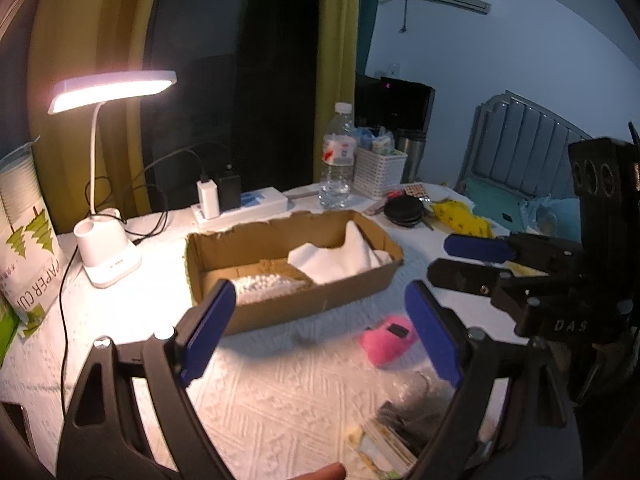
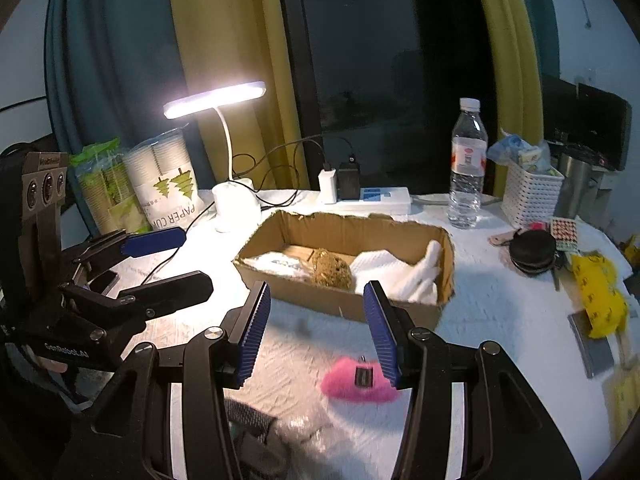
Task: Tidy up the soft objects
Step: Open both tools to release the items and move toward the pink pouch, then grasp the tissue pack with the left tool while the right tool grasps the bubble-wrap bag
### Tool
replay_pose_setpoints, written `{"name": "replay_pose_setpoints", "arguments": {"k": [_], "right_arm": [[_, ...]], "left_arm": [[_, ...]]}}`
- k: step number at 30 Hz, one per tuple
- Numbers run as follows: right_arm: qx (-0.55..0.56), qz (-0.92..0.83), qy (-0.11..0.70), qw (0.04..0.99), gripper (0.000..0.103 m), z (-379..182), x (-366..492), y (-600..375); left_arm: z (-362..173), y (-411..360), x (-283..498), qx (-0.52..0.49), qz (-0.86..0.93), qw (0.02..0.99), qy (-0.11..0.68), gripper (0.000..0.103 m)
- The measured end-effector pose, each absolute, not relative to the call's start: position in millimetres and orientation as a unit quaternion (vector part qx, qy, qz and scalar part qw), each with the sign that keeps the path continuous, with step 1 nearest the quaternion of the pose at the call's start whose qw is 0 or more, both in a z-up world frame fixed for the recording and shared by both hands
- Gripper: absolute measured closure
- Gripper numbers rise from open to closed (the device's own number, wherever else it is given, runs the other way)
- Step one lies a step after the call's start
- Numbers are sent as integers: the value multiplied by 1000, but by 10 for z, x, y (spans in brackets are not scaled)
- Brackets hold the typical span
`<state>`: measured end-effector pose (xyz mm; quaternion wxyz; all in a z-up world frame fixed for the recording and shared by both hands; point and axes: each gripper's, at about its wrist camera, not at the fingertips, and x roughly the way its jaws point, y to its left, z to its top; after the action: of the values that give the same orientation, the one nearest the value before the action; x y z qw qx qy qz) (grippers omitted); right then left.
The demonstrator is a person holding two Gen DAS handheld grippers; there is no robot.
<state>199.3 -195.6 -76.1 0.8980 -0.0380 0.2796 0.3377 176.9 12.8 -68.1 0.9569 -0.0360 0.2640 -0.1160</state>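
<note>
The table (image 2: pixel 500 320), under a white cloth with a raised quilted pattern, carries everything; near its middle sits the cardboard box (image 2: pixel 348 304), shallow and long, its rim torn ragged. Inside lie a folded white cloth (image 2: pixel 396 270) at the right end, soft and creased; a brown sponge-like lump (image 2: pixel 331 267) mid-box, coarse and rounded; and a white knobbly pad (image 1: pixel 264 284) at the left end. A yellow plush piece (image 2: pixel 598 300) lies well apart toward the right edge, crumpled and patterned; the pink fuzzy item (image 2: pixel 358 380), small with a dark tag, rests on the table in front of the box, toward the near edge.

Judging by this, the box is partly filled and the pink item looks next in line. The right gripper (image 2: pixel 316 328) hangs wide open and empty, above the pink item and not touching it; the left gripper (image 1: pixel 320 332) is likewise spread wide, holding nothing. The next move probably calls for lowering the right gripper so its ribbed blue pads (image 2: pixel 253 332) straddle the pink fluff, then closing gently; it should compress readily.
</note>
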Motion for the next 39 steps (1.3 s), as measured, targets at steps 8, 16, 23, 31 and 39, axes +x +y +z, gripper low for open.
{"name": "replay_pose_setpoints", "arguments": {"k": [8, 16, 23, 31, 39], "right_arm": [[-32, 324, 293, 899, 52, -922, 1792, -2148], [-22, 314, 318, 894, 51, -1203, 1670, -2272], [-14, 309, 342, 887, 51, -1460, 1626, -2289], [-15, 307, 369, 877, 51, -1686, 1652, -2253], [-16, 312, 394, 864, 51, -1838, 1763, -2171]], "left_arm": [[-868, -5, 1581, -40, -123, 950, 284, 15], [-1112, -134, 1442, -39, -132, 939, 314, 15], [-1335, -217, 1338, -39, -140, 928, 342, 15], [-1631, -263, 1349, -25, -131, 911, 390, 15], [-1750, -59, 1385, -38, -109, 907, 405, 15]]}}
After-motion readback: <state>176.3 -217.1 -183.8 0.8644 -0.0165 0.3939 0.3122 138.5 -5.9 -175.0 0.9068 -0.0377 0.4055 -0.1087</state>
